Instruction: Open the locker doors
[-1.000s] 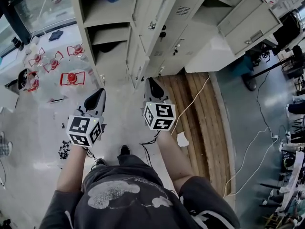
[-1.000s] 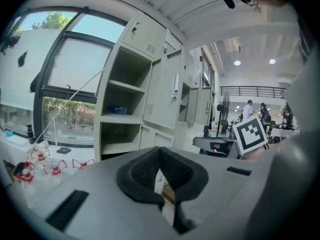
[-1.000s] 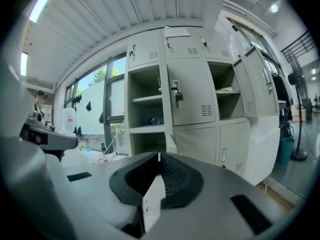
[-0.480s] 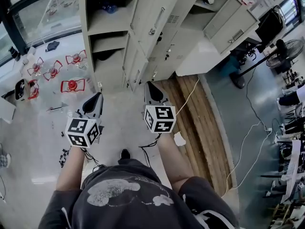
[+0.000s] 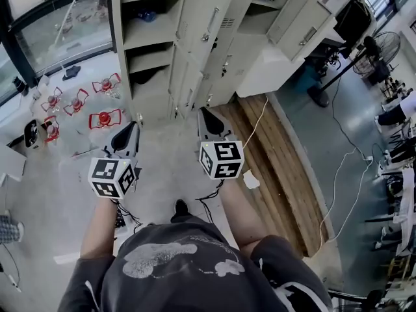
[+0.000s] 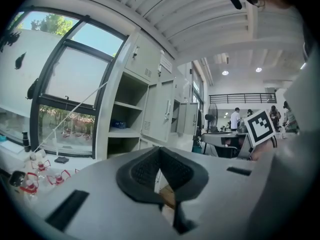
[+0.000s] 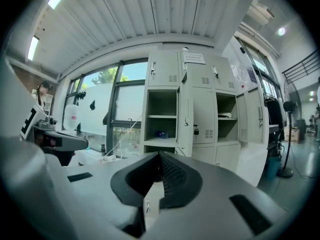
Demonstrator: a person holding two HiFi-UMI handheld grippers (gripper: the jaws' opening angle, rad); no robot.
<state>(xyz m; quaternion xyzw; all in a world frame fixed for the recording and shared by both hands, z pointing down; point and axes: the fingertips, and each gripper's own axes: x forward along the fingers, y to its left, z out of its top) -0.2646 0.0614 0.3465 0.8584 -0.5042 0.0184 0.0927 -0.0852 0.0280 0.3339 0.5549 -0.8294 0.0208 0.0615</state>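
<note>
The tall beige metal lockers [image 5: 214, 31] stand ahead of both grippers, well apart from them, with a stretch of pale grey floor [image 5: 166, 148] between. Several doors already hang open: the left bay shows bare shelves [image 5: 146, 31] with a small blue object [image 5: 148, 16] on one, and a middle closed door carries a small dark padlock [image 7: 195, 131]. The left gripper [image 5: 134, 125] has its jaws pressed together on nothing, and so does the right gripper [image 5: 202, 110]. Left of the path, red wire-frame objects [image 5: 104, 117] are scattered on the floor. To the right runs a strip of brown wooden planks [image 5: 279, 155] crossed by a thin white cable [image 5: 257, 132], with a white paper scrap [image 5: 251, 180] at its edge.
</note>
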